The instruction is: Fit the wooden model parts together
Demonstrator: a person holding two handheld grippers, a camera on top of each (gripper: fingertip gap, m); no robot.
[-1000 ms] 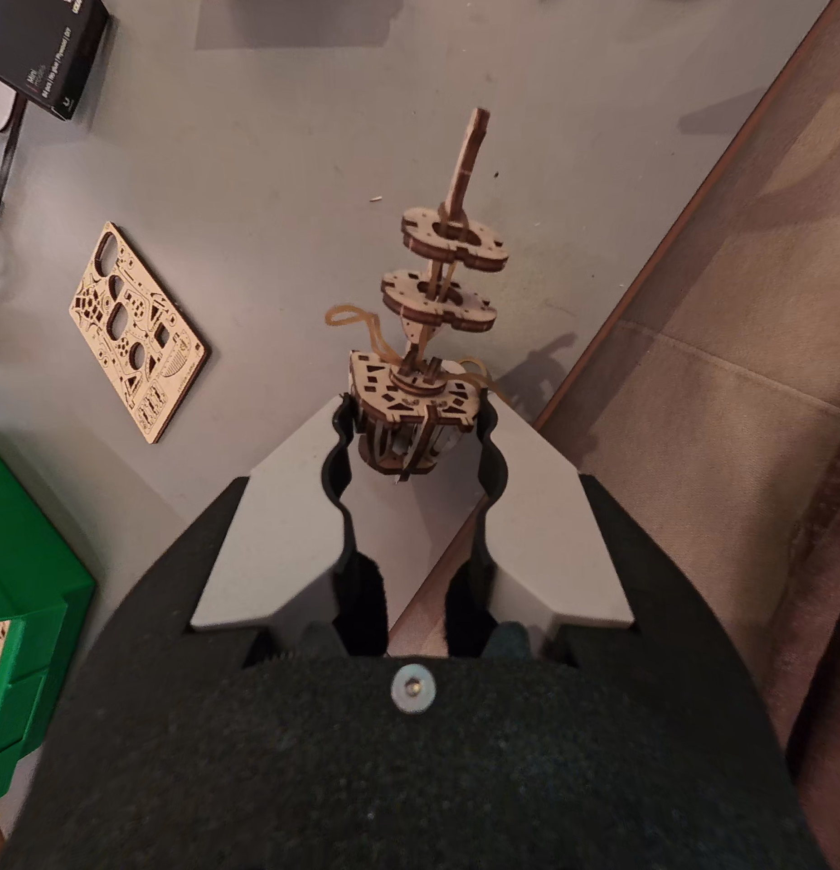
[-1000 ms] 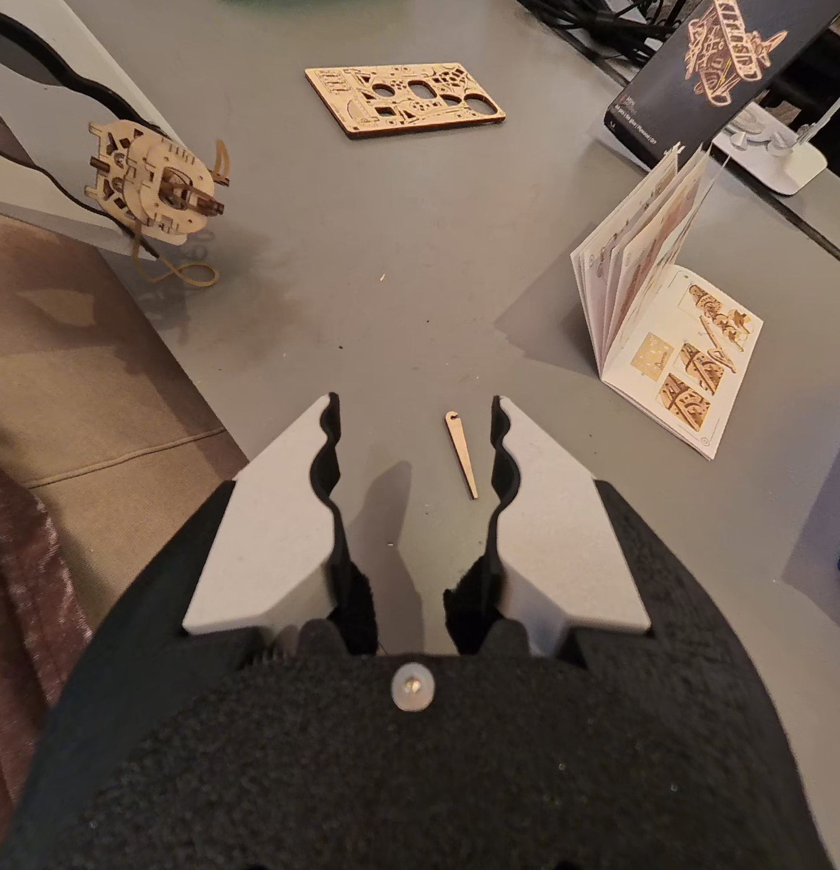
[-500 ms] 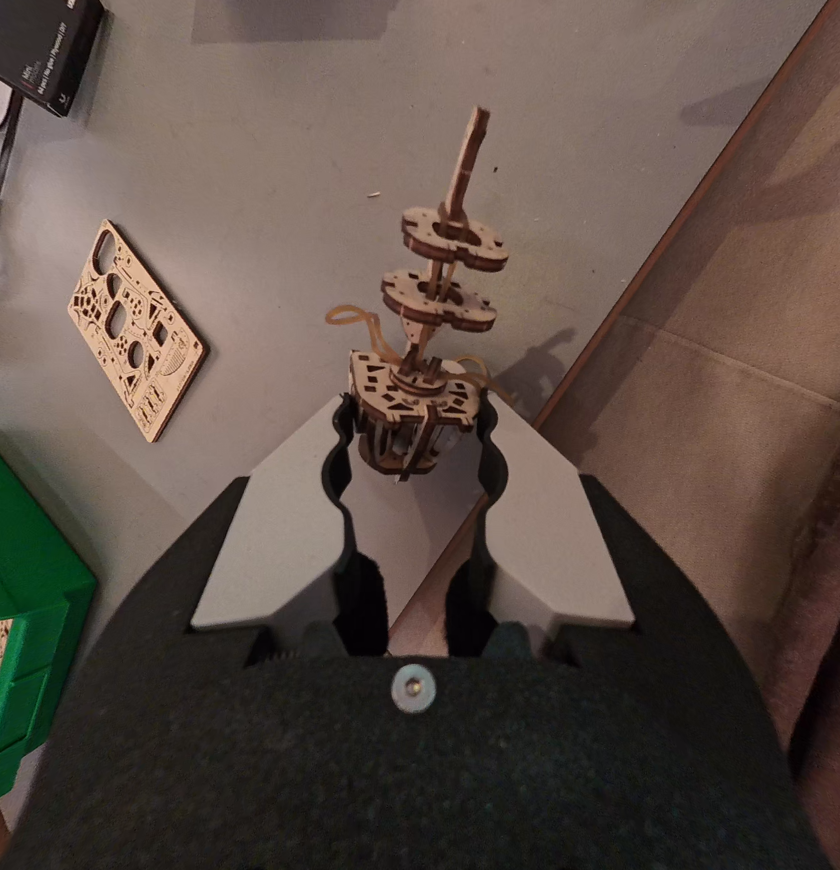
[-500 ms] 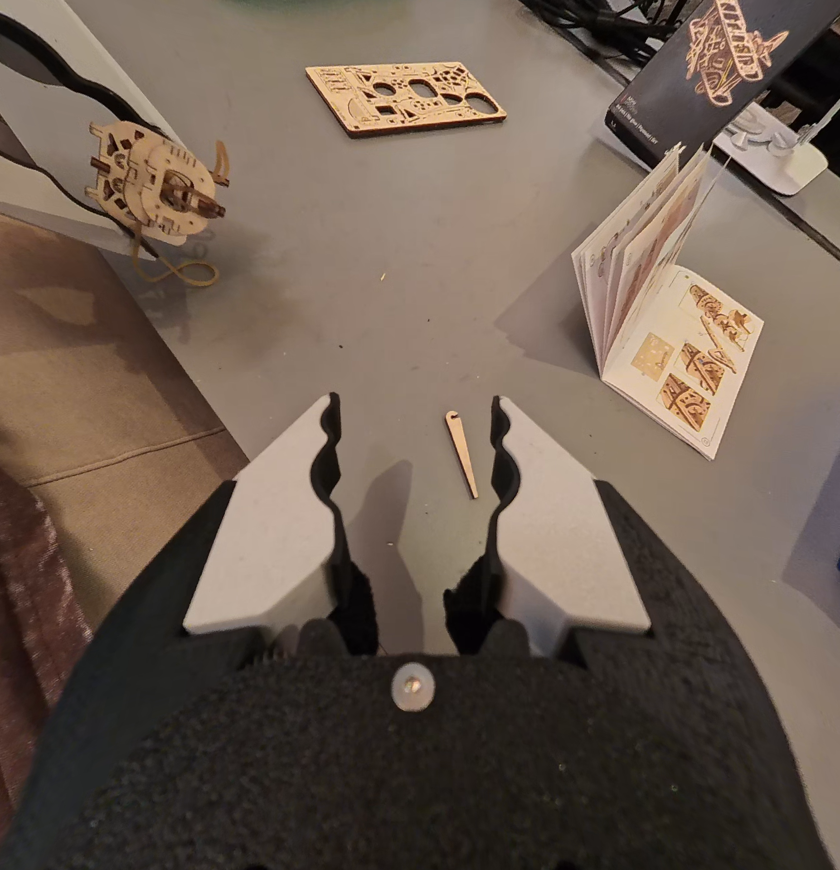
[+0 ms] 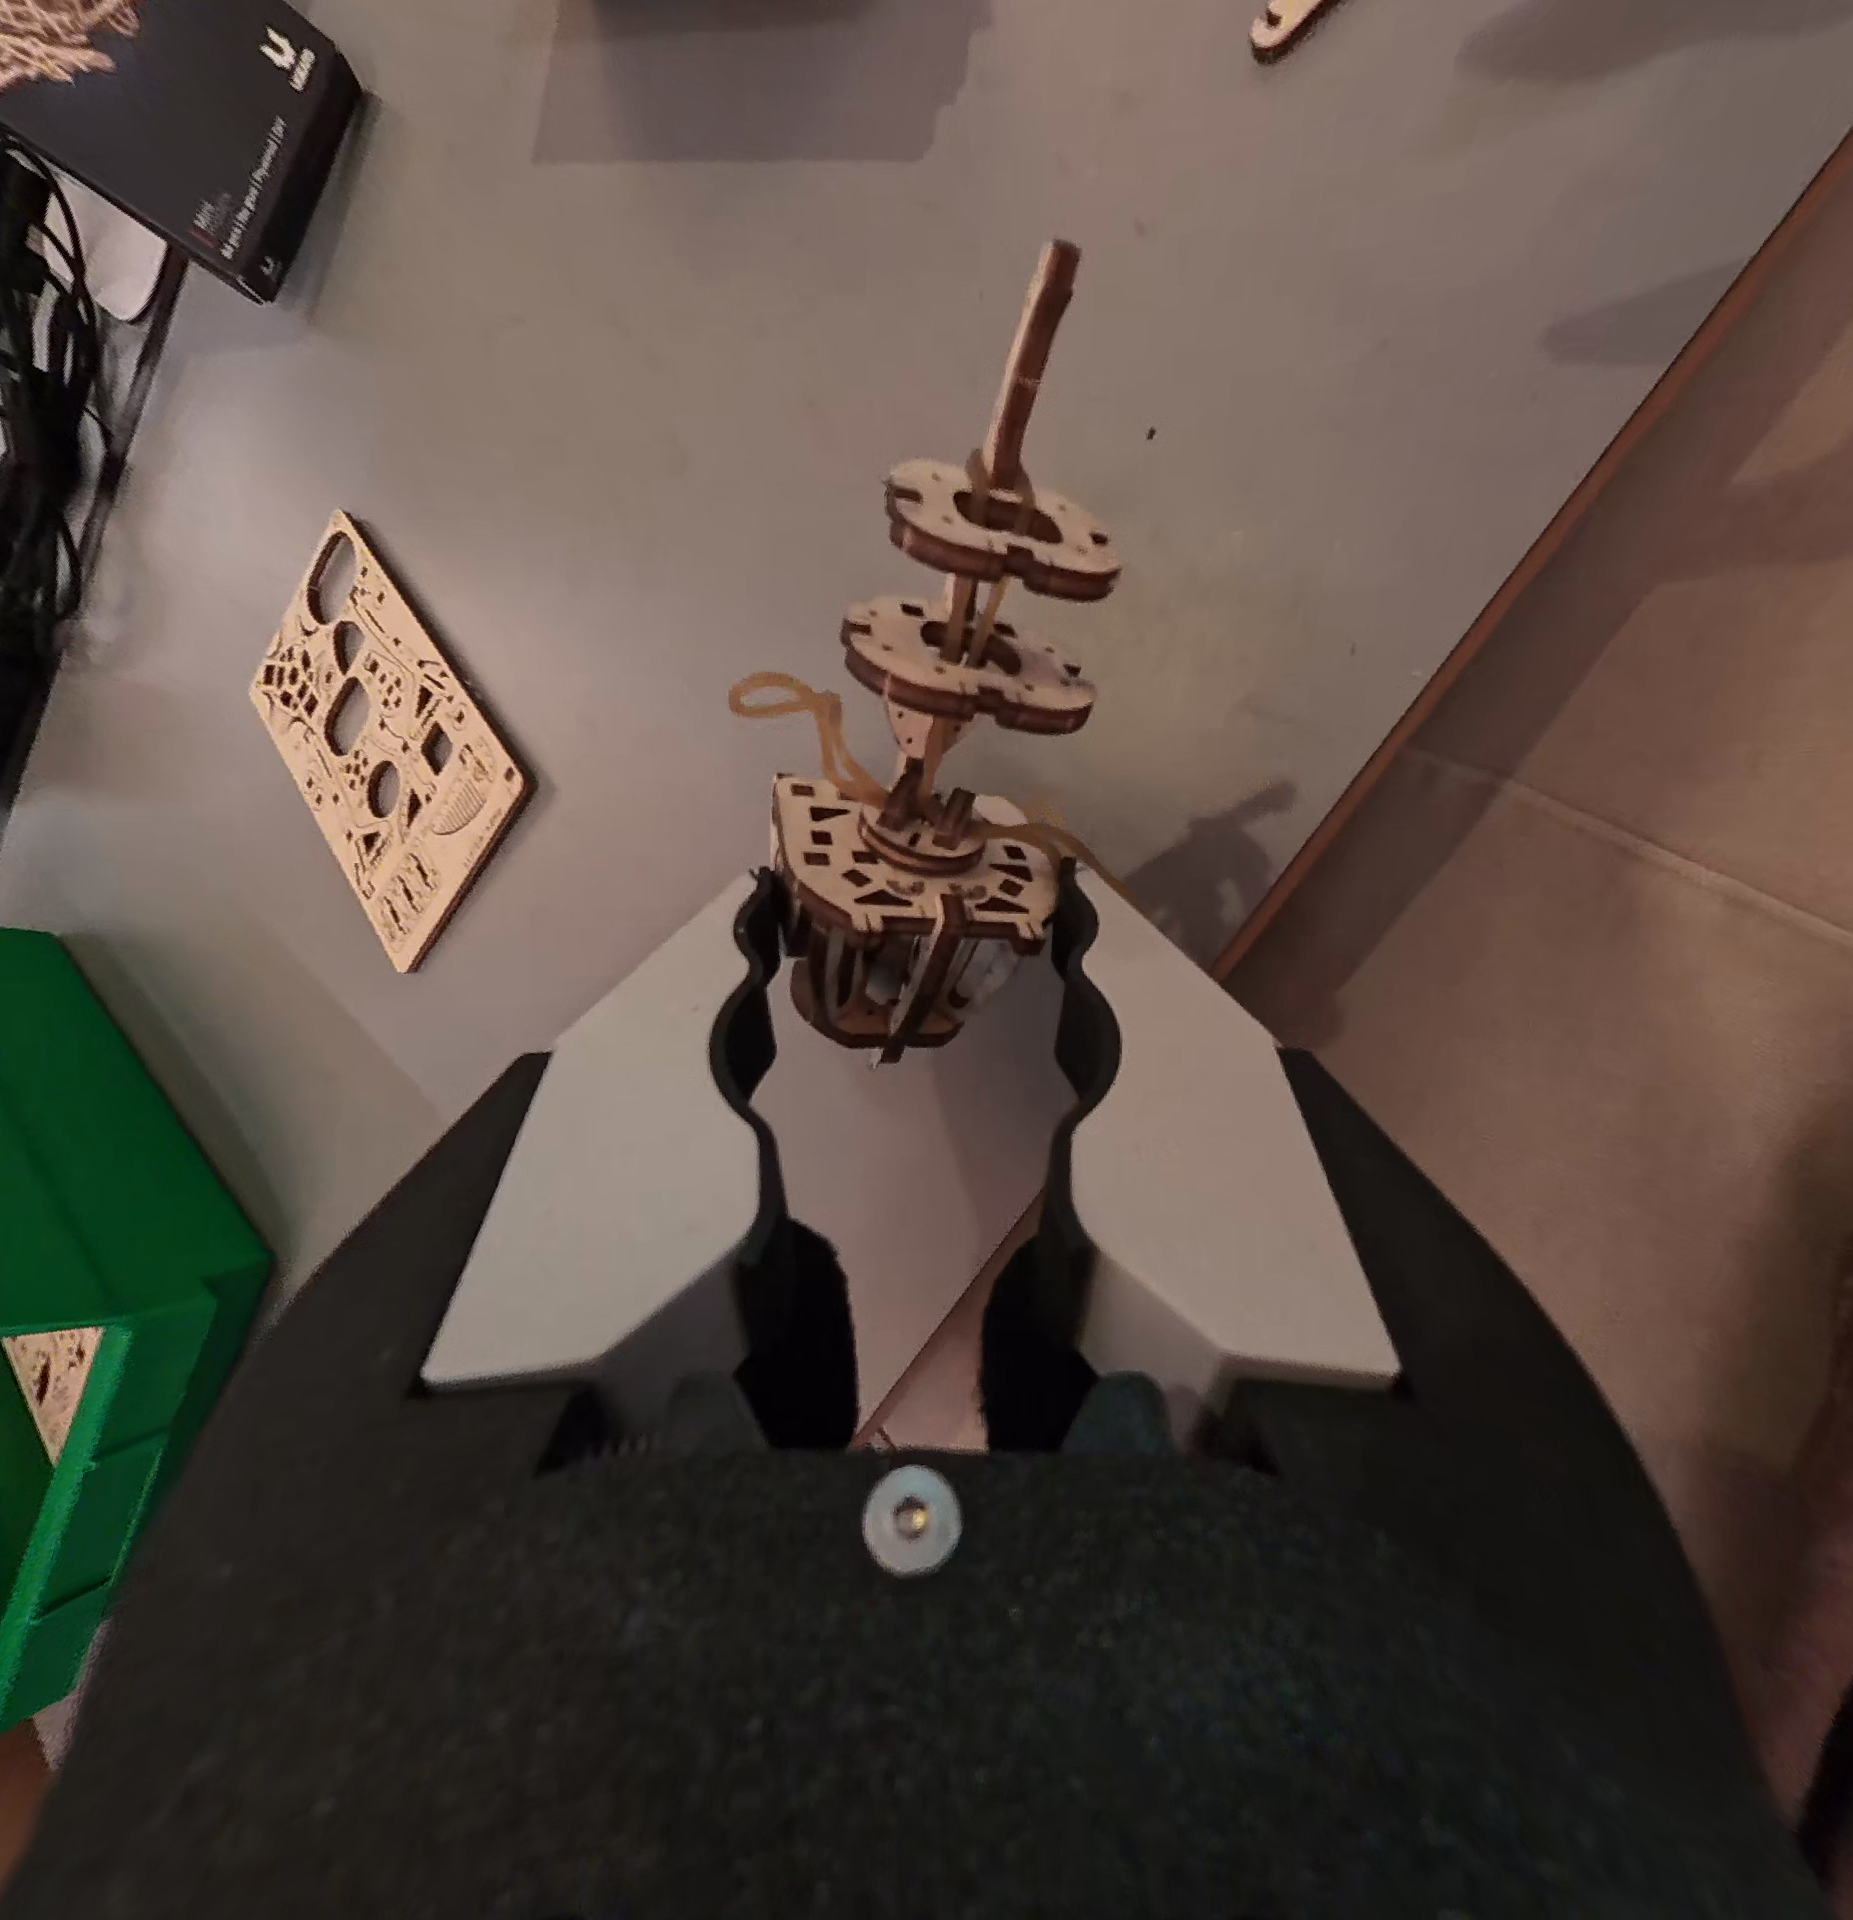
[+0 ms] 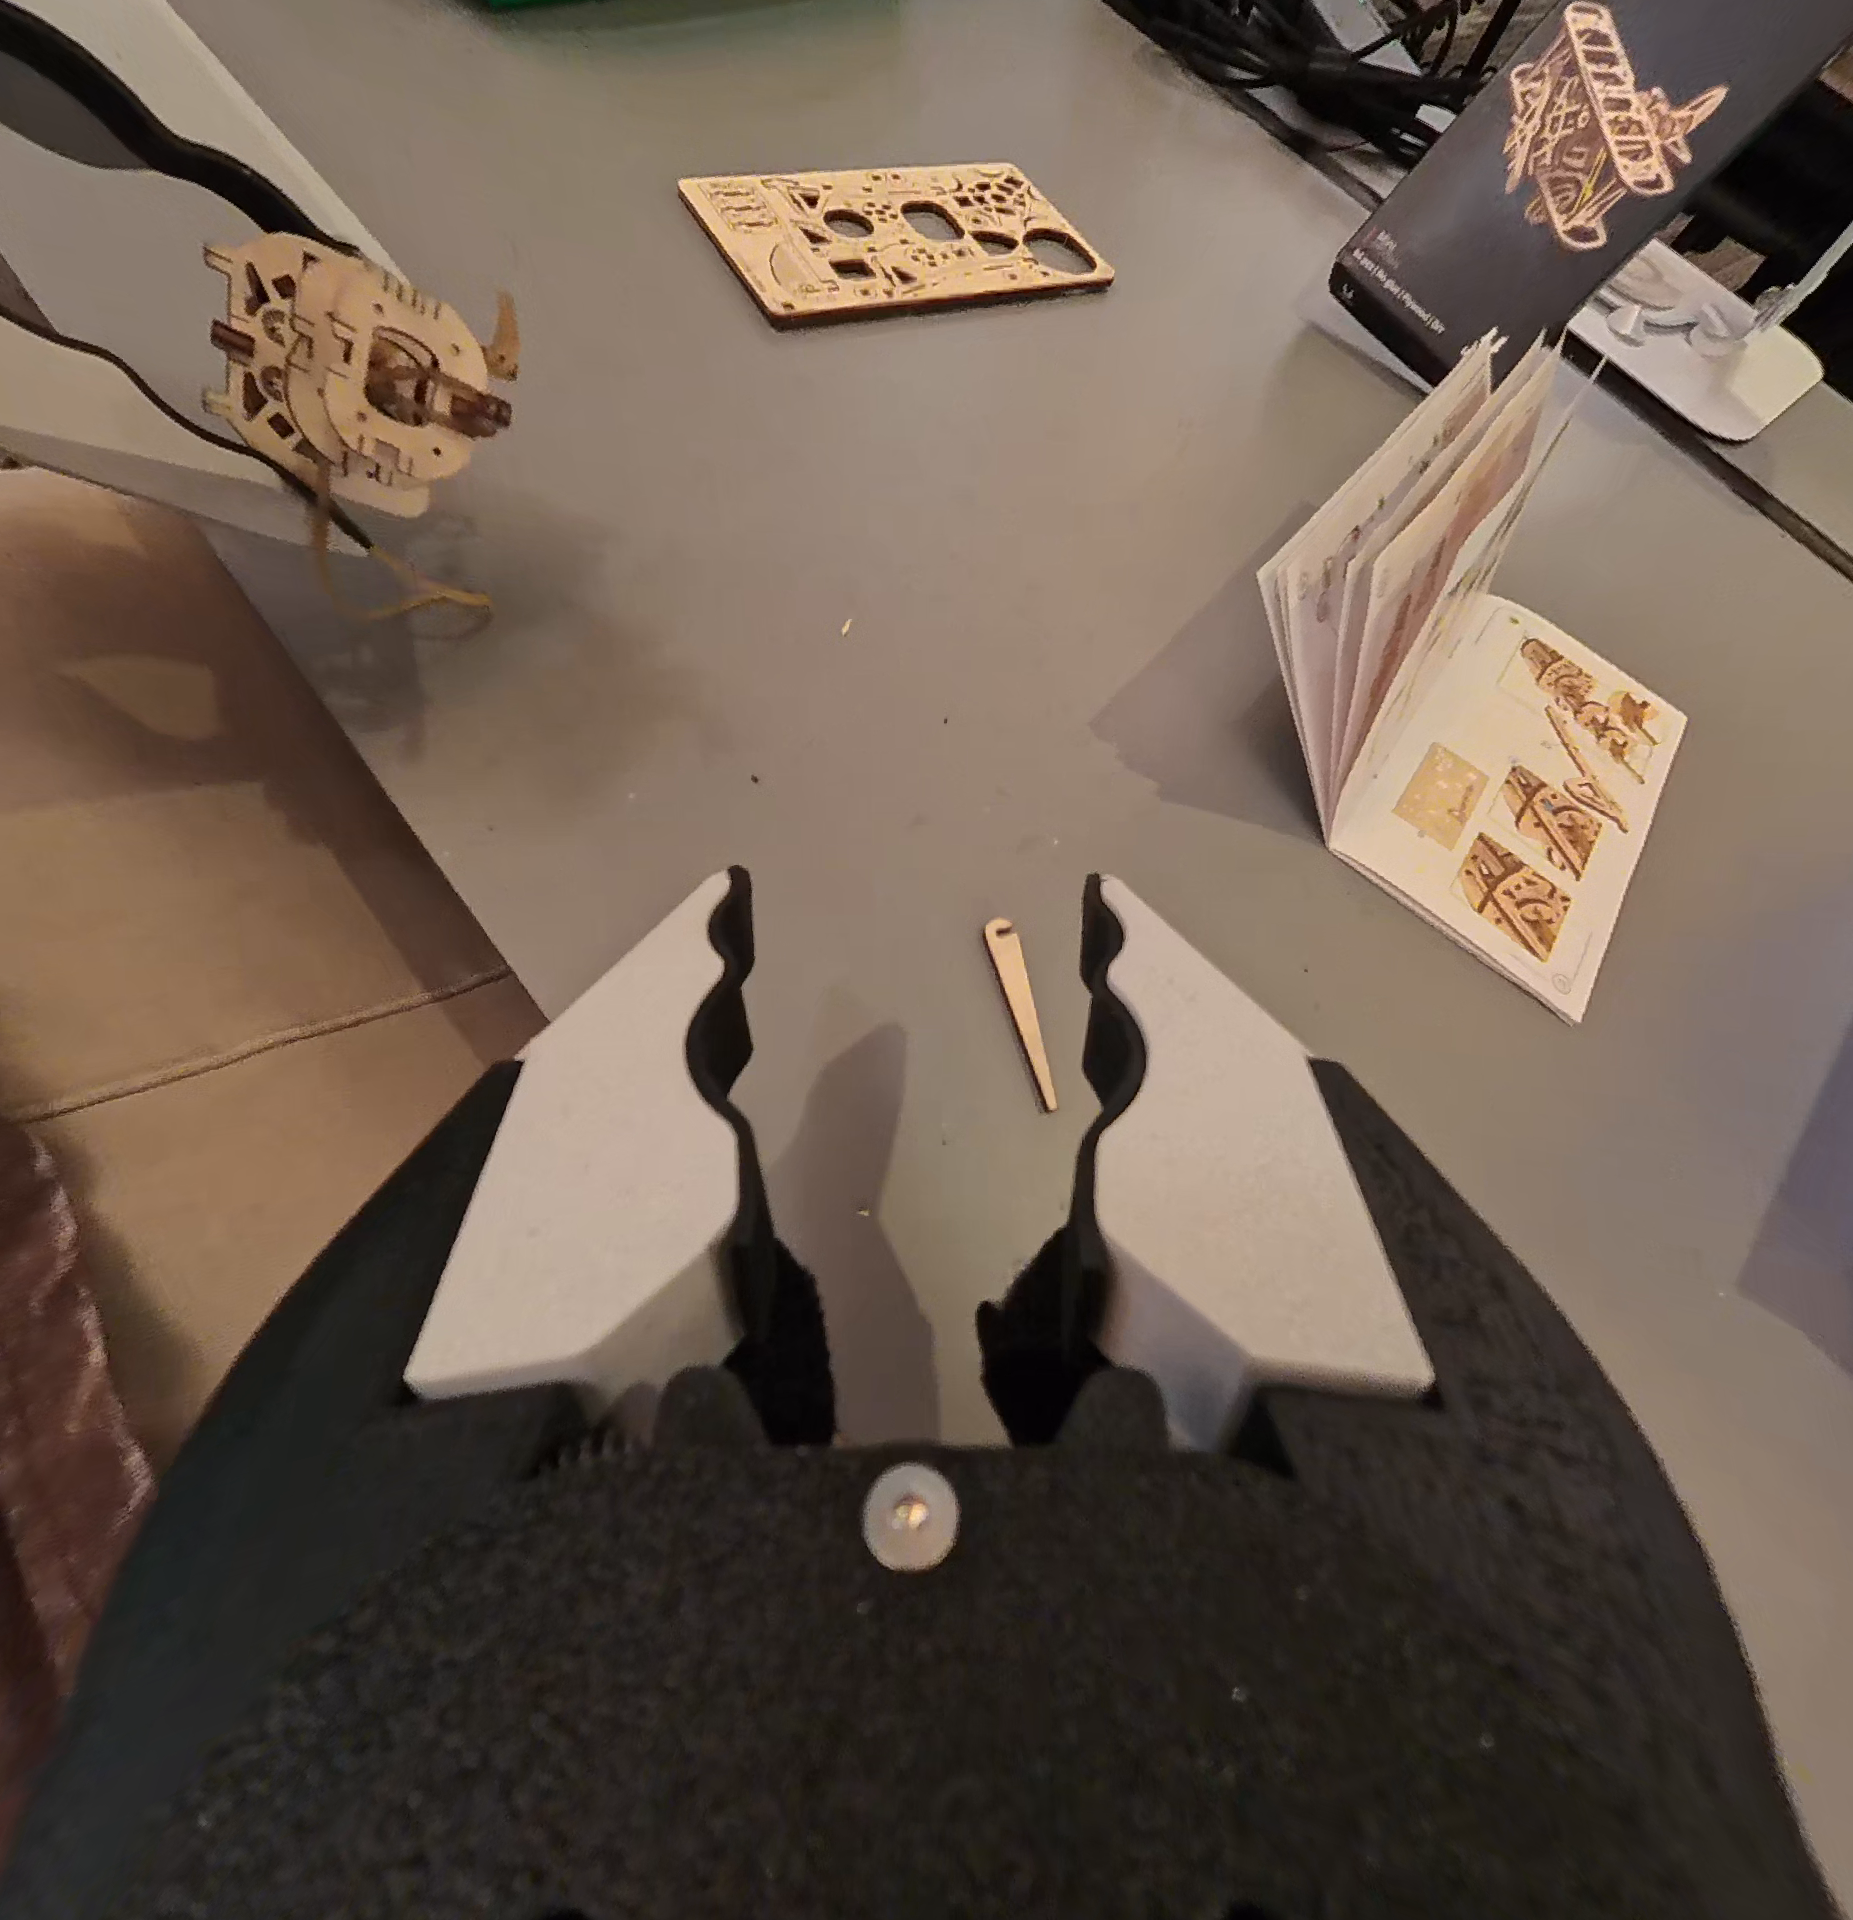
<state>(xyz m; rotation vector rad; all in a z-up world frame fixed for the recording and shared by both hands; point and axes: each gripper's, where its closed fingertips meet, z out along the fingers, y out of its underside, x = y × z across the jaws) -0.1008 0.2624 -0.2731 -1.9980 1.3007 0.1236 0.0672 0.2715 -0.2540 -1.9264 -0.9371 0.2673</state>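
My left gripper (image 5: 917, 904) is shut on the base of a wooden model (image 5: 906, 883). The model has a slotted base plate, two lobed discs (image 5: 969, 665) on a thin spine and a loose rubber band (image 5: 787, 707). I hold it above the grey table's right edge. In the right wrist view the model (image 6: 350, 384) shows at the upper left, between the left gripper's white fingers (image 6: 226, 125). My right gripper (image 6: 917, 894) is open and empty, low over the table. A thin tapered wooden sliver (image 6: 1021, 1013) lies flat between its fingers, close to the right one.
A punched wooden parts sheet (image 6: 891, 244) (image 5: 382, 738) lies on the grey table (image 6: 901, 571). An open instruction booklet (image 6: 1452, 727) stands at the right, with a black box (image 6: 1524, 177), cables and a white stand behind it. A green bin (image 5: 70, 1247) is at the left. Beige fabric (image 6: 174, 831) lies beyond the table edge.
My left gripper has shifted a little with the model still in it, so more of the black box and cables shows. The right gripper and the sliver have not moved.
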